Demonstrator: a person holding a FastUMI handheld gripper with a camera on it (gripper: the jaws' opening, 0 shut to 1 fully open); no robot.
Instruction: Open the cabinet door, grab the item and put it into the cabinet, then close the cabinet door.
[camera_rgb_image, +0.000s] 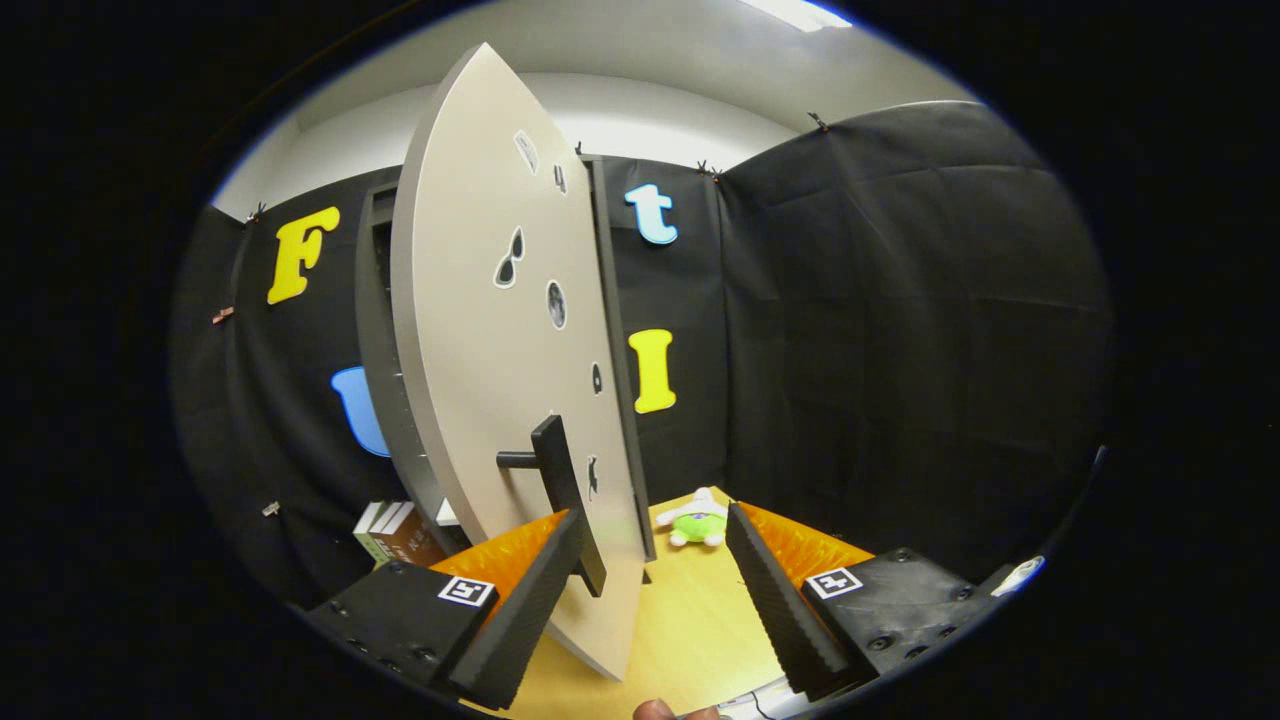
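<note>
A tall grey cabinet (378, 330) stands on the wooden table, and its pale door (480, 380) is swung partly open toward me, edge-on. The door's dark bar handle (562, 490) sits just ahead of my left finger (525, 610), close to its tip. My gripper (655, 540) is open, and the door's free edge reaches down between the two fingers. A small green and white plush toy (700, 520) lies on the table beyond the fingers, next to the right finger's tip (745, 530). The cabinet's inside is hidden by the door.
Several books (395, 535) stand at the cabinet's foot on its left side. The yellow-wood table (690, 620) stretches under the fingers. Black cloth walls close the booth behind and to the right. A fingertip of a person (655, 710) shows at the near edge.
</note>
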